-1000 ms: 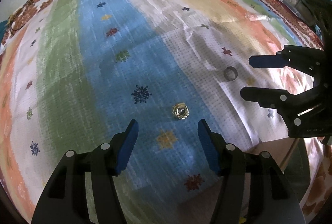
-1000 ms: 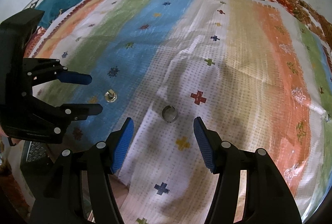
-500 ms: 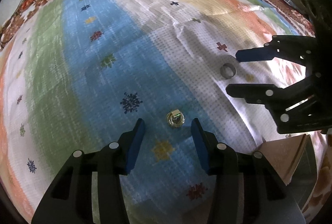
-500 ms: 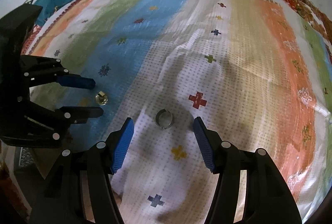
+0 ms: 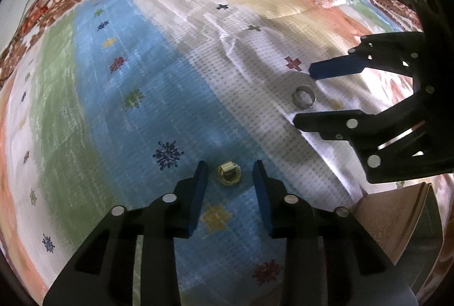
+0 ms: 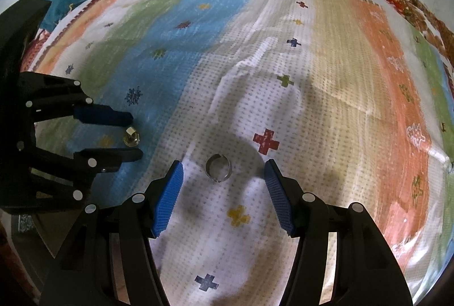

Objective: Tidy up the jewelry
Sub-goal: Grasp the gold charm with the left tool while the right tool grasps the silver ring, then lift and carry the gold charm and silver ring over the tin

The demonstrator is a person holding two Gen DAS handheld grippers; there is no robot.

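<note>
Left gripper (image 5: 230,172) closing around gold ring (image 5: 228,174), no readable writing

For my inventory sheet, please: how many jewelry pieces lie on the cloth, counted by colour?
Gold ring: 1
Silver ring: 1
Total: 2

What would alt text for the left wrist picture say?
A left claw is closing around a small gold ring lying on a striped cloth, pads not yet touching. At right, another claw flanks a silver ring.
</note>
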